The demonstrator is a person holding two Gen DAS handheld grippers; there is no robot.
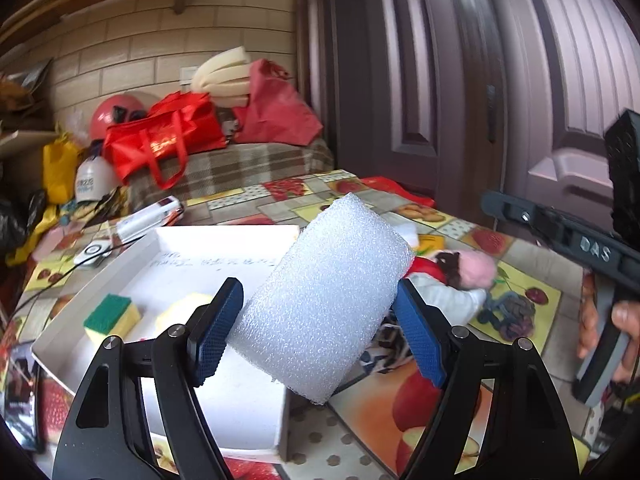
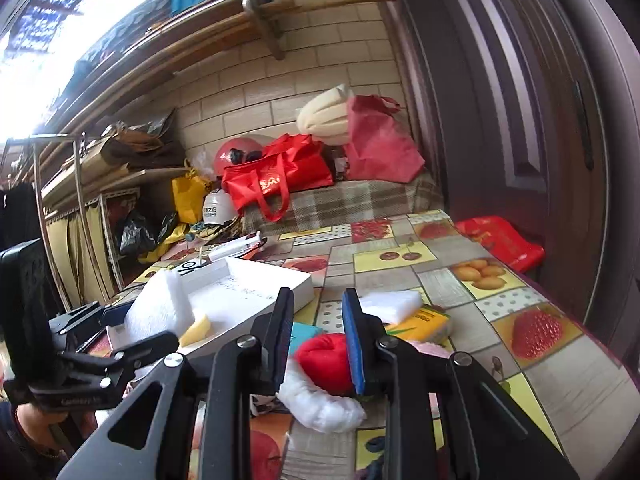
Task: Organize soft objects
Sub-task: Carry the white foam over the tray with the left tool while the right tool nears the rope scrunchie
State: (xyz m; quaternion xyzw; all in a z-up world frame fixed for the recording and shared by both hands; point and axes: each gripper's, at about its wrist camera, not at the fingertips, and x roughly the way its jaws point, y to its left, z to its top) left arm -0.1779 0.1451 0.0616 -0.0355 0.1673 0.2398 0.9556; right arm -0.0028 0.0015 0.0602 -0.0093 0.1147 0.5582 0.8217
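Note:
My left gripper point(image 1: 316, 324) is shut on a white foam block point(image 1: 332, 292) and holds it tilted above the near right edge of a white tray point(image 1: 224, 236). The tray holds a green-and-yellow sponge point(image 1: 113, 318) and a yellow sponge point(image 1: 180, 310). My right gripper point(image 2: 318, 336) has its jaws apart around a red-and-white Santa hat point(image 2: 326, 364) lying on the table, not clamped. A pink plush point(image 1: 476, 266), a dark knitted piece point(image 1: 508, 314), a white foam slab point(image 2: 390, 302) and a yellow sponge point(image 2: 426, 320) lie nearby.
The fruit-pattern tablecloth point(image 2: 500, 304) covers the table. A white stapler-like device point(image 1: 150, 216) and a small player point(image 1: 94, 252) lie behind the tray. Red bags point(image 1: 164, 140) sit on a plaid bench at the back. A dark door point(image 1: 440, 80) stands at right.

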